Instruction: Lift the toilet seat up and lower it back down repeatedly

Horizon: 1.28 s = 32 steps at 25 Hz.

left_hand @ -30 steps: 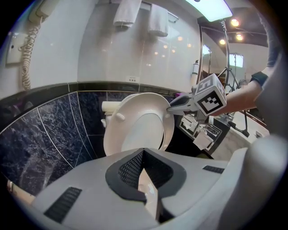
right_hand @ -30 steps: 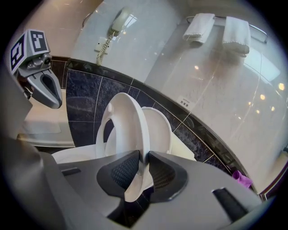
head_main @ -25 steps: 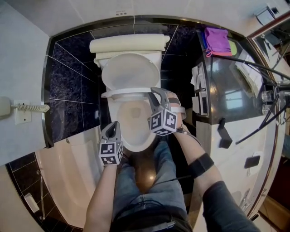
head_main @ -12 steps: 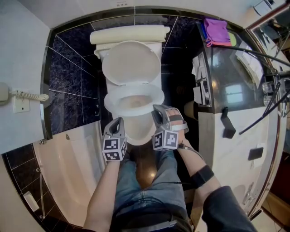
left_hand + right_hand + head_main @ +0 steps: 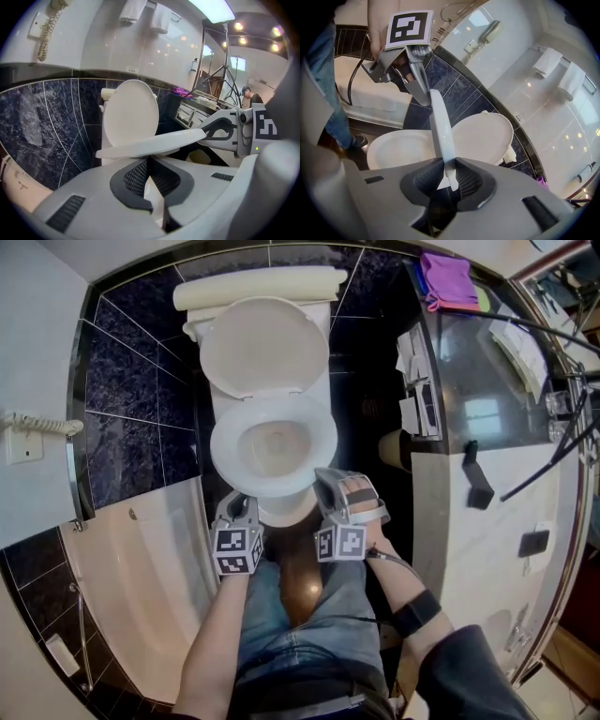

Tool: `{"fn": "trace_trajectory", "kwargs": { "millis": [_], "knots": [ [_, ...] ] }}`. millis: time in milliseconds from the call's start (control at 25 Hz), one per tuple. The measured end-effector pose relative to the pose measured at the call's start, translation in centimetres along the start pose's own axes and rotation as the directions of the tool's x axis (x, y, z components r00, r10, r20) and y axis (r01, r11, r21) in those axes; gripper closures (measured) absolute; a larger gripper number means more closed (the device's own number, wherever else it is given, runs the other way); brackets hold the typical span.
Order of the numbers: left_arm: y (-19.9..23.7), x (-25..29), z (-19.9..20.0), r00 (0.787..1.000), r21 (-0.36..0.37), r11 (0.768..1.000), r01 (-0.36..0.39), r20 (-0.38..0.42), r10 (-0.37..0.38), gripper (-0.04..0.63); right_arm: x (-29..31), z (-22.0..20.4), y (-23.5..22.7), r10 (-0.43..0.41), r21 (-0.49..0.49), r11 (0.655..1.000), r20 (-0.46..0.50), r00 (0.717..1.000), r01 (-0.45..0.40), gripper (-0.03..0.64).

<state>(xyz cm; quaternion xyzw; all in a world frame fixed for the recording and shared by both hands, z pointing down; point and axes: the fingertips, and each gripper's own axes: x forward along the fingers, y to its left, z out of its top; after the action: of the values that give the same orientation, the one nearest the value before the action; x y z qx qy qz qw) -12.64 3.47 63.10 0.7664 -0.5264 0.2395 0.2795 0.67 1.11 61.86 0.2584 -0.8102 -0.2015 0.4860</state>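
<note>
The white toilet has its lid up against the tank. The toilet seat lies low over the bowl; in the left gripper view the seat hangs slightly tilted above the rim. My right gripper grips the seat's front right edge. Its jaws are opening, with the thin seat edge still between the pads at my right gripper. My left gripper sits by the bowl's front left, shut and holding nothing.
A white bathtub lies at the left, under a wall phone. A glossy counter with a purple cloth stands at the right. Dark tiles back the toilet. The person's jeans-clad legs stand before the bowl.
The seat has come down from half raised to almost flat over the bowl, with my right gripper moving down and toward me. My left gripper stayed by the bowl's front.
</note>
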Motion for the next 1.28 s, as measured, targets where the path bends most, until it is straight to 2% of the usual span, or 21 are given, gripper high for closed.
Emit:
{"fn": "trace_trajectory", "kwargs": {
  "millis": [240, 400, 480, 680, 1000, 1160, 1280],
  "knots": [
    [-0.6, 0.0, -3.9, 0.999, -0.048, 0.999, 0.02, -0.036, -0.022, 0.595, -0.4, -1.1, 3.9, 0.038, -0.037, 0.999, -0.027, 0.999, -0.039, 0.514],
    [-0.7, 0.2, -7.1, 0.998, -0.051, 0.998, 0.025, -0.051, -0.028, 0.595, -1.3, -2.1, 6.8, 0.071, -0.048, 0.996, -0.038, 0.997, -0.073, 0.522],
    [-0.9, 0.4, -8.7, 0.997, -0.05, 0.998, 0.036, -0.069, -0.039, 0.595, -1.9, -2.8, 8.1, 0.074, -0.039, 0.996, -0.043, 0.996, -0.076, 0.573],
    [-2.0, 1.2, -13.2, 0.988, -0.004, 0.996, 0.084, -0.127, -0.084, 0.595, -1.7, -5.4, 10.5, 0.07, 0.029, 0.997, -0.078, 0.995, -0.068, 0.6],
    [-2.4, 3.9, -22.4, 0.961, 0.074, 0.987, 0.144, -0.249, -0.121, 0.595, 1.7, -7.6, 12.8, 0.062, 0.129, 0.99, -0.096, 0.993, -0.05, 0.6],
    [-2.2, 5.6, -26.1, 0.954, 0.069, 0.986, 0.151, -0.273, -0.127, 0.595, 3.4, -8.3, 14.2, 0.075, 0.135, 0.989, -0.092, 0.993, -0.062, 0.6],
    [-2.0, 5.7, -29.3, 0.931, 0.053, 0.987, 0.15, -0.345, -0.123, 0.595, 4.5, -8.9, 15.1, 0.086, 0.145, 0.987, -0.094, 0.992, -0.072, 0.6]
  ]
}}
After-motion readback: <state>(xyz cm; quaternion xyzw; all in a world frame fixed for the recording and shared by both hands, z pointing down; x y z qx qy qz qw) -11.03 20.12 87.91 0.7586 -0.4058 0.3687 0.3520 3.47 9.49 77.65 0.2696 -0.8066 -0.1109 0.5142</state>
